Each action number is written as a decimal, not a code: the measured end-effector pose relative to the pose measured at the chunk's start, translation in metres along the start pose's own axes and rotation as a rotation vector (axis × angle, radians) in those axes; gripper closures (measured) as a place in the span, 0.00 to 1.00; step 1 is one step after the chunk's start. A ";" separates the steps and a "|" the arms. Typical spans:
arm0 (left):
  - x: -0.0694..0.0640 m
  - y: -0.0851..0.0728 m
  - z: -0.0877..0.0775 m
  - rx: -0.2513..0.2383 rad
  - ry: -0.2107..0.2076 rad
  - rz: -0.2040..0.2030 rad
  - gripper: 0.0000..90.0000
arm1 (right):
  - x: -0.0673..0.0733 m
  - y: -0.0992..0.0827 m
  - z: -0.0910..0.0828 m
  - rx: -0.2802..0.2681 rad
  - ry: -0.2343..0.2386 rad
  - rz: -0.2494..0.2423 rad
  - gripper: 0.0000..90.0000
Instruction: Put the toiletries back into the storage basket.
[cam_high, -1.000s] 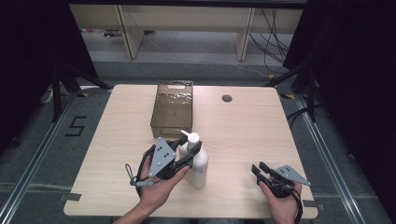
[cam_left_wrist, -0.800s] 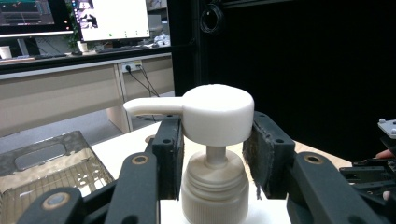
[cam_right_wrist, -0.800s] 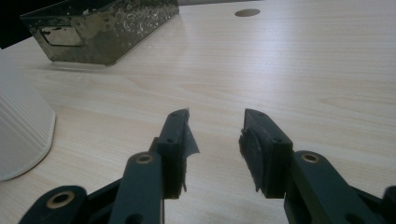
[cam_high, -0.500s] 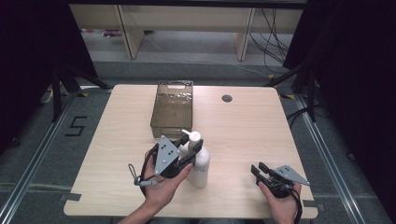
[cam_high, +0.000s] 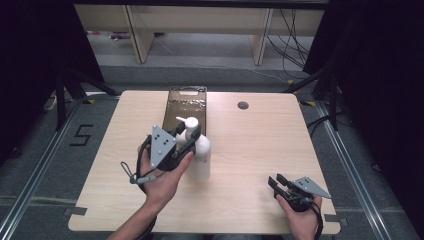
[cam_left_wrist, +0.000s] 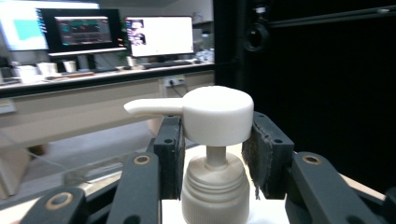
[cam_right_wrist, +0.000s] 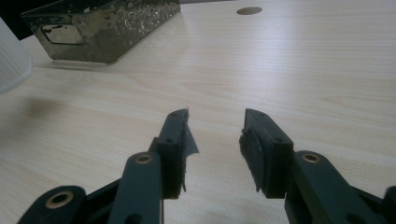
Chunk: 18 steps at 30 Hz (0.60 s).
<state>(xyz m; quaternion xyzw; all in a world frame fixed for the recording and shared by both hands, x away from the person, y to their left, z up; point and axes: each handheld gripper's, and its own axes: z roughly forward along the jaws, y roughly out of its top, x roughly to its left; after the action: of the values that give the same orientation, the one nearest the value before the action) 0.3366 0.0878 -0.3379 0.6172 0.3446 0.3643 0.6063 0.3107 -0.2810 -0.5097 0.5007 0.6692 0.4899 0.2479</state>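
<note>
A white pump bottle hangs upright over the middle of the wooden table, just in front of a dark shiny tray. My left gripper is shut on it high up, at the neck under the pump head. In the left gripper view the pump bottle stands between the two pads of the left gripper, its spout pointing left. My right gripper rests low at the table's front right. In its own view the right gripper is open over bare wood.
The tray lies lengthwise towards the far edge, and the bottle's white base shows at the left edge of the right gripper view. A round cable hole sits at the back of the table. Dark curtains and shelf legs stand beyond.
My left hand has lifted the pump bottle off the table and carried it slightly towards the tray. The right gripper has stayed where it was.
</note>
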 end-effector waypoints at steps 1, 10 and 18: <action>0.003 0.002 0.001 -0.001 0.011 -0.001 0.66 | 0.002 0.000 0.000 0.009 0.016 0.023 0.68; 0.027 0.020 0.012 -0.023 0.108 0.013 0.66 | 0.002 0.000 0.000 0.016 0.016 0.020 0.68; 0.042 0.027 0.018 -0.033 0.156 -0.015 0.66 | 0.002 0.000 0.000 0.016 -0.002 0.006 0.68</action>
<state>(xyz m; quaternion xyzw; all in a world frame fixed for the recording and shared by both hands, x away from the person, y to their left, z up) 0.3724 0.1148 -0.3096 0.5743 0.3894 0.4124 0.5903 0.3101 -0.2796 -0.5093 0.5051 0.6715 0.4846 0.2431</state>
